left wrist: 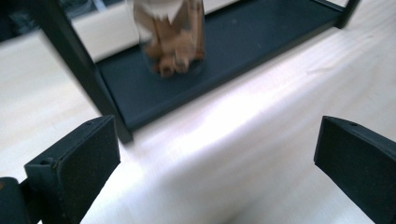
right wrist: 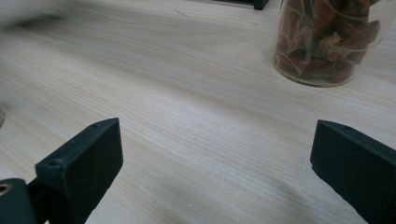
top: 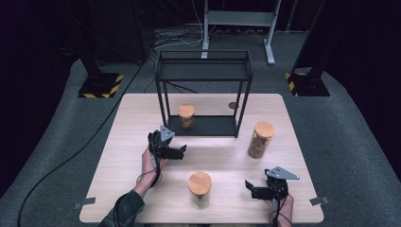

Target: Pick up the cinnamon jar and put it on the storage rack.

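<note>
both grippers, left gripper (top: 182, 150) and right gripper (top: 249, 186), gape empty; the jar (top: 187, 116) on the shelf (top: 203, 126) looks glassy, slippery, breakable: grasp mid-body, below its lid

We see a pale wooden counter (top: 142, 189) carrying a black shelf frame (top: 203, 71), whose bottom tray holds one jar (top: 186, 116), plus two lidded jars (top: 261, 139) (top: 199, 189) on bare wood
</note>
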Demonstrator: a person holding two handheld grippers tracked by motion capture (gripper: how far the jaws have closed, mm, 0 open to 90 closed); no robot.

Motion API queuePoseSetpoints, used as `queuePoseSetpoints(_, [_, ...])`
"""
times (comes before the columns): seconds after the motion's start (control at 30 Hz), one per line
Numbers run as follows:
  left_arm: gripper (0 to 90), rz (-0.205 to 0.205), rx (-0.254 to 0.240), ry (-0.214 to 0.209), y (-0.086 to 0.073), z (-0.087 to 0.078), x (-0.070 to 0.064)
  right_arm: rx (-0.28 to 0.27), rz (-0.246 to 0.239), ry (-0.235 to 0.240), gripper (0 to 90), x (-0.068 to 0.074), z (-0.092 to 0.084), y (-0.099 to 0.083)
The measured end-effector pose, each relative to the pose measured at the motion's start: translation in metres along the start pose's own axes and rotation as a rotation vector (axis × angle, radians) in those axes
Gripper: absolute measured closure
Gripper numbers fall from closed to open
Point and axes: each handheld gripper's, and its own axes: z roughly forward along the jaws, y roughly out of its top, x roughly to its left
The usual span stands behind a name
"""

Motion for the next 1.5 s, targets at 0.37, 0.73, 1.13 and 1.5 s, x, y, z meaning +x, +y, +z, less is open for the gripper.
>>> queuePoseSetpoints(0.37, [0.0,-0.175,0.043,-0.059,-0.061,-0.027,0.016,0.006,-0.001,-0.002,1.4,0.0,0.0,0.0])
queuePoseSetpoints(0.73, [0.0,-0.145,0.176,-0.025,-0.097,-0.054,0.023,0.009,-0.001,-0.001,1.4,0.0,0.001,0.0])
queuePoseSetpoints(1.13, [0.0,-0.127,0.151,0.02,-0.113,-0.07,0.024,0.012,0.0,-0.002,1.4,0.0,0.001,0.0])
queuePoseSetpoints(1.5, [0.0,-0.084,0.172,0.043,-0.112,-0.068,0.021,0.015,-0.002,-0.005,1.5,0.001,0.001,0.001])
